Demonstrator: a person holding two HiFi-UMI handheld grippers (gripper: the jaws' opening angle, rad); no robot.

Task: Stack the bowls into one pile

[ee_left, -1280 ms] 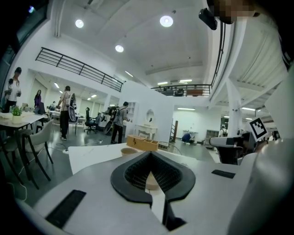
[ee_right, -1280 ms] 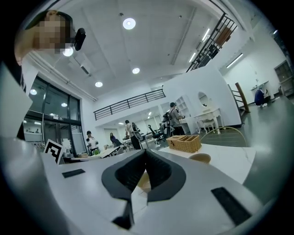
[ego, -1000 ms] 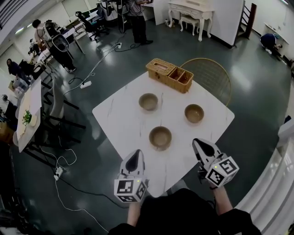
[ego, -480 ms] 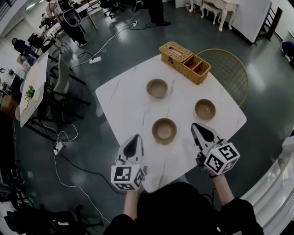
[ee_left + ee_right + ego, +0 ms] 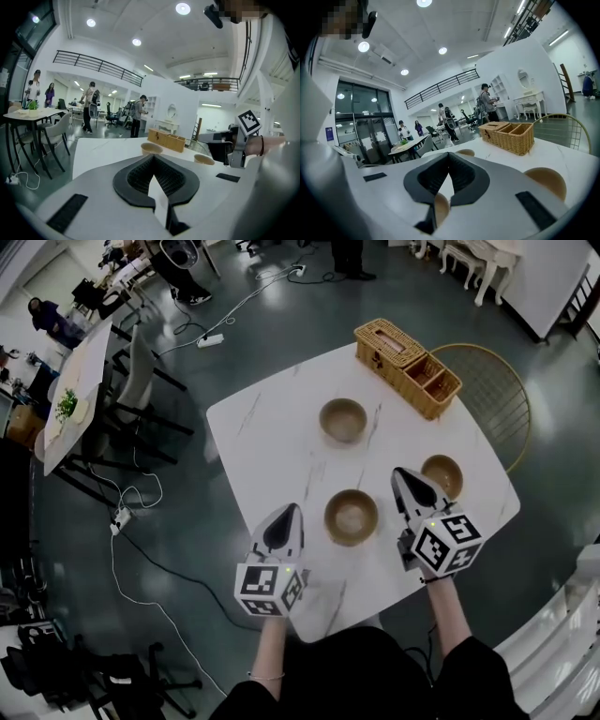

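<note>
The left tongs (image 5: 287, 514) and right tongs (image 5: 403, 476), both clenched and empty, are now carried forward to flank the near bowl (image 5: 352, 517); nothing is yet stacked on the surface (image 5: 272, 437).

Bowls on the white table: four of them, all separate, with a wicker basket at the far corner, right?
Three, not four. The head view shows a far bowl, a near bowl and a right bowl, all separate on the white table, with the wicker basket at the far corner.
</note>
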